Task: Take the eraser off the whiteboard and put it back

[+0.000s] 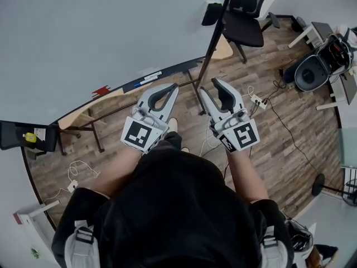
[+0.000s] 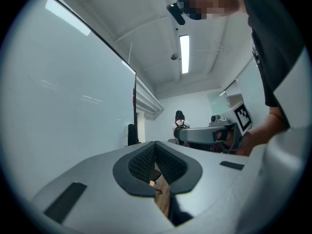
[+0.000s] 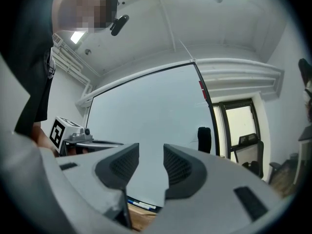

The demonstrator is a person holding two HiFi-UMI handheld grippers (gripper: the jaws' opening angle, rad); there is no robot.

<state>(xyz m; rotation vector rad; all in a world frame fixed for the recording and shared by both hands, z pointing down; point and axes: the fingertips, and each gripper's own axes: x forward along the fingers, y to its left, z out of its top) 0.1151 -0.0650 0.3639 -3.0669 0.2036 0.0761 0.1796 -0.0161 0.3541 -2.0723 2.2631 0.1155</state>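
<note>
Head view: we record the whiteboard filling the upper left of the frame. The right gripper has its jaws partly apart with nothing between them. The left gripper has its jaws closed and empty. The eraser, a black block, sits on the whiteboard near its right edge, long axis upright. It lies to the right of the right jaws and well apart. We judge the right gripper the nearer.

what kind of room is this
Probably an office or meeting room: a big wall whiteboard, markers along its bottom edge, and a black office chair on a wood-look floor.
</note>
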